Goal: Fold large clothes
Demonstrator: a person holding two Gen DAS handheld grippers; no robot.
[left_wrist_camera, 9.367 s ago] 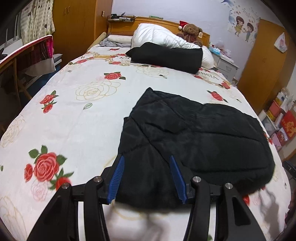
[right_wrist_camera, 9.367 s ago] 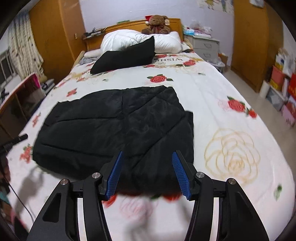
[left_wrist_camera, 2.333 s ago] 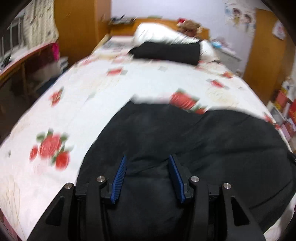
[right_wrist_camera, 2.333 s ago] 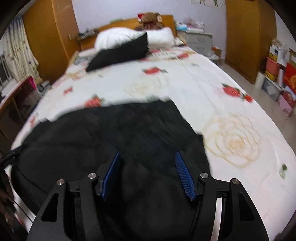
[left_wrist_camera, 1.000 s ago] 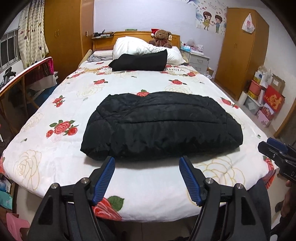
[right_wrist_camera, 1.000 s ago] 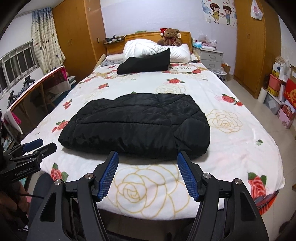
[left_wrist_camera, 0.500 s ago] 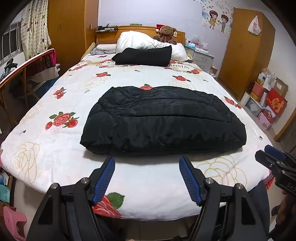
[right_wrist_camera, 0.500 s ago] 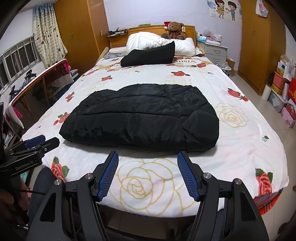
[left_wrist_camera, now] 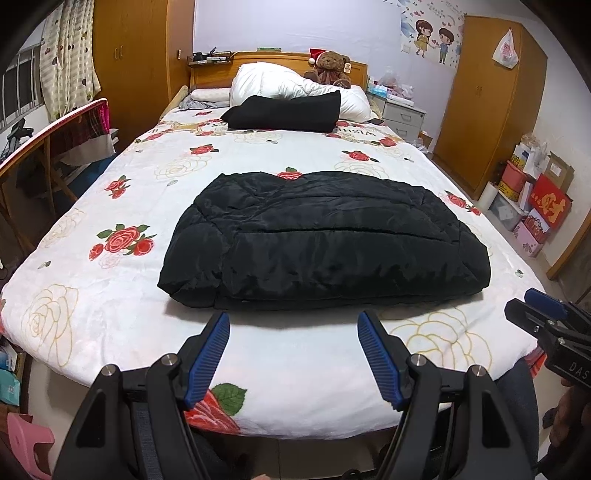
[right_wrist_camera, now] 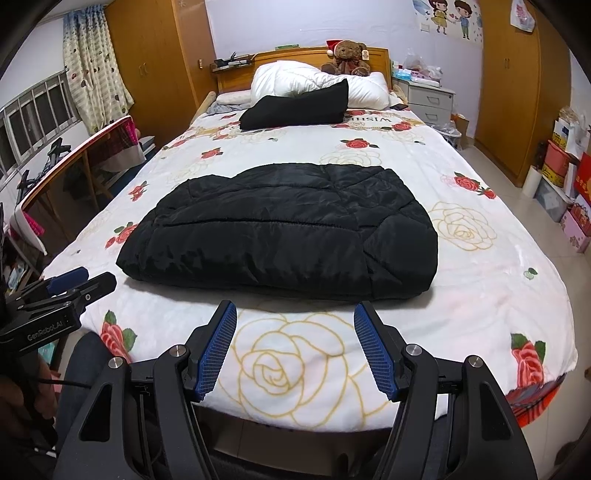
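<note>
You face bed [left_wrist_camera: 110,295] under white spread with red and gold roses. Wooden headboard [left_wrist_camera: 280,59] against pale lilac wall [left_wrist_camera: 295,26] at far end; white pillow [left_wrist_camera: 273,83] and teddy bear [left_wrist_camera: 330,68] at head edge. Tall wooden wardrobes: one [left_wrist_camera: 140,66] in far left corner, one [left_wrist_camera: 487,99] along right wall. Grey drawer unit [left_wrist_camera: 402,114] beside bed's far right corner. Patterned curtain [right_wrist_camera: 92,74] and barred window [right_wrist_camera: 33,122] on left. Cartoon sticker [left_wrist_camera: 432,33] on wall. Boxes [left_wrist_camera: 535,206] stacked on tiled floor [right_wrist_camera: 554,243], right.
</note>
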